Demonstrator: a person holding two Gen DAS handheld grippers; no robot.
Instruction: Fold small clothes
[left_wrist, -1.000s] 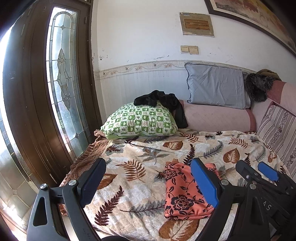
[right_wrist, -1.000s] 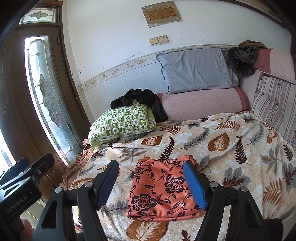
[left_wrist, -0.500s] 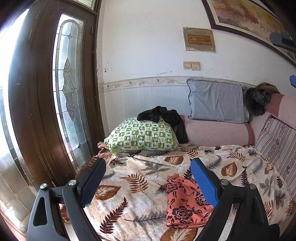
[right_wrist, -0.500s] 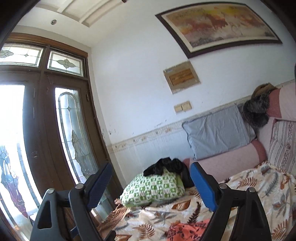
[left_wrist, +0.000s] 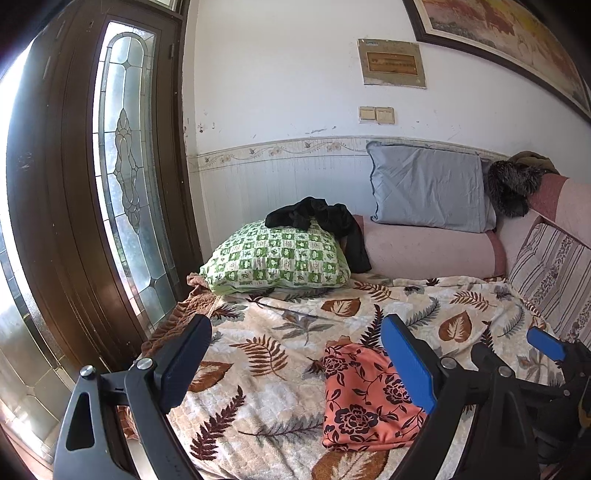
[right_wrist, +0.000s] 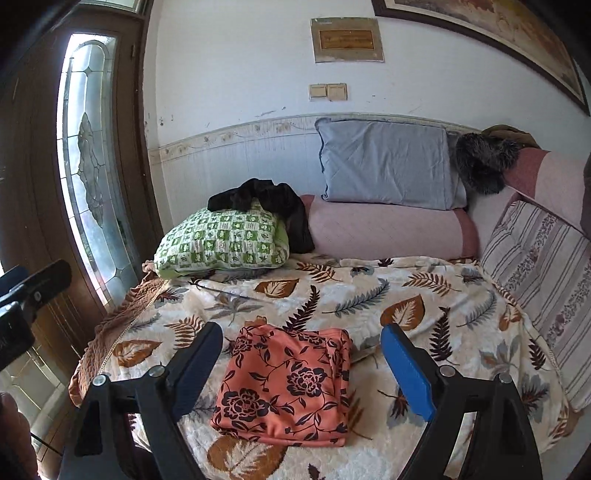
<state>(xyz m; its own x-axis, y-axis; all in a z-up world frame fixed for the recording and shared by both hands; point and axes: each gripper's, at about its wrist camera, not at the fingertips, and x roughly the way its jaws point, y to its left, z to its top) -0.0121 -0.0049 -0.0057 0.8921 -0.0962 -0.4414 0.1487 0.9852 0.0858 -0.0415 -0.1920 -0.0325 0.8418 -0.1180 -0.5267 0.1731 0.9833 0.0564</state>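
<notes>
Folded cloth (right_wrist: 286, 384): one, on your blanket (right_wrist: 424, 306).
Pillows: two, green (right_wrist: 225, 240) and grey (right_wrist: 388, 166).
Left gripper (left_wrist: 295, 363): spread apart, holding nothing.
Right gripper (right_wrist: 301, 369): likewise.

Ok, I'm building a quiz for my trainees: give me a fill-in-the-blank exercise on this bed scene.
1. The orange flowered cloth lies ____ on the leaf blanket.
2. The black garment is draped over the ____ checked pillow.
3. The grey pillow leans against the ____.
4. The left gripper and the right gripper both stand ____, holding nothing.

Missing words: folded; green; wall; open
</notes>
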